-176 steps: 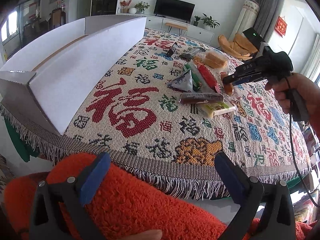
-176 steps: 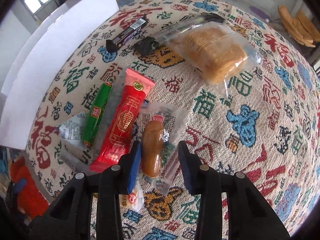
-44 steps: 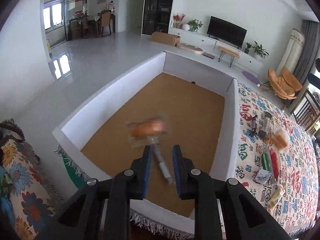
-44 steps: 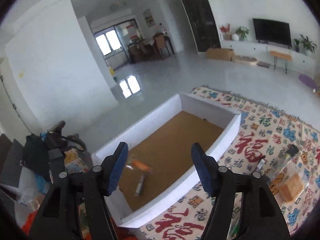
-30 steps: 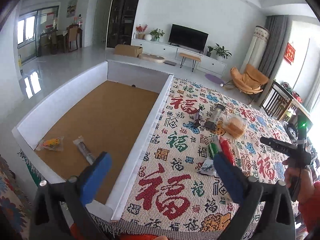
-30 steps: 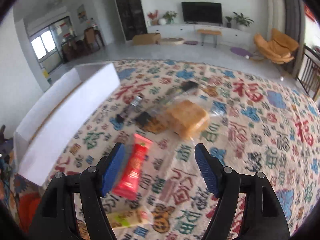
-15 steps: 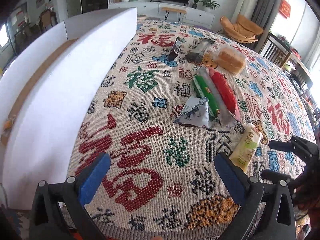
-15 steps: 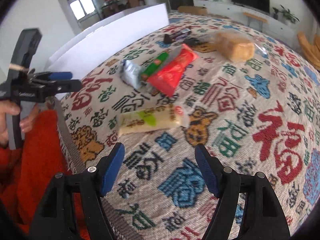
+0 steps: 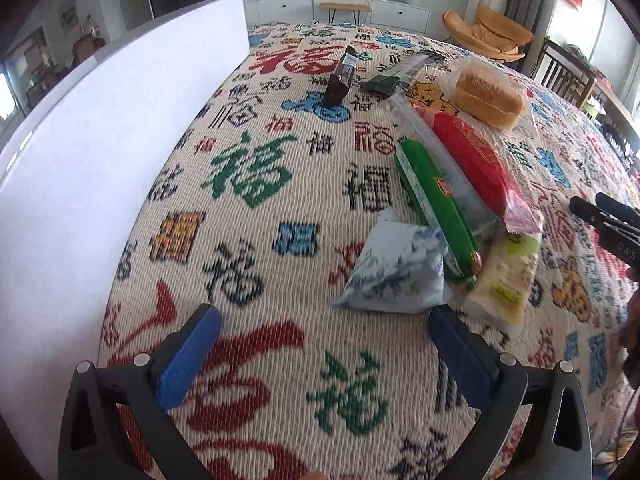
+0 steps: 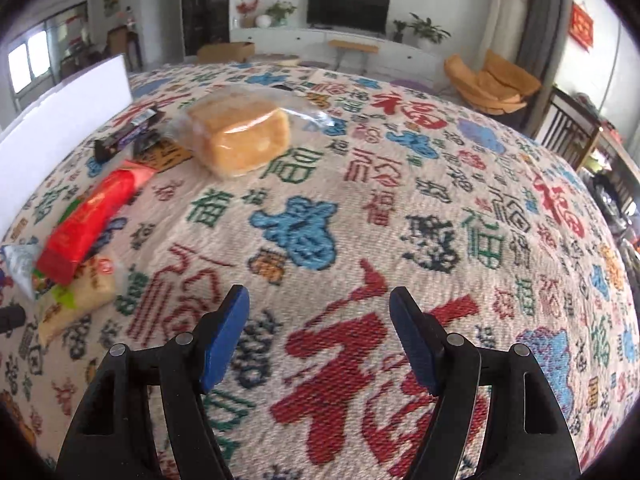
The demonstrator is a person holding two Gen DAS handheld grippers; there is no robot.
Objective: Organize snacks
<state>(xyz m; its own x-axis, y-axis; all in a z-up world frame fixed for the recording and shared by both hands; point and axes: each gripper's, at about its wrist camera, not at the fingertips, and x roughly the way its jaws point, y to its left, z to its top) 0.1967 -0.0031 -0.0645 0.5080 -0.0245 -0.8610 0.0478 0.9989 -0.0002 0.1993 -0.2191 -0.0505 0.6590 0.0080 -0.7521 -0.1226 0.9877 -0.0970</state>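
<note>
Several snacks lie on the patterned cloth (image 9: 256,184). In the left wrist view a white-blue packet (image 9: 394,274) sits just ahead of my open left gripper (image 9: 320,332), with a green stick (image 9: 434,196), a red pack (image 9: 476,160), a yellow-green bar (image 9: 506,276), a bagged bread (image 9: 486,98) and a dark bar (image 9: 340,78) beyond. My right gripper (image 10: 318,312) stands open over bare cloth, nothing between its fingers. The bread (image 10: 240,138), red pack (image 10: 94,216) and yellow-green bar (image 10: 78,296) lie to its left and ahead.
A tall white box wall (image 9: 92,152) runs along the left of the cloth. The right gripper's dark tips (image 9: 600,216) enter the left wrist view at the right edge. A TV unit (image 10: 344,46), orange chair (image 10: 490,80) and wooden chair stand behind.
Both grippers have come down from over the white box to the snacks on the cloth. The left one has closed in on the white-blue packet; the right has swung toward the bread.
</note>
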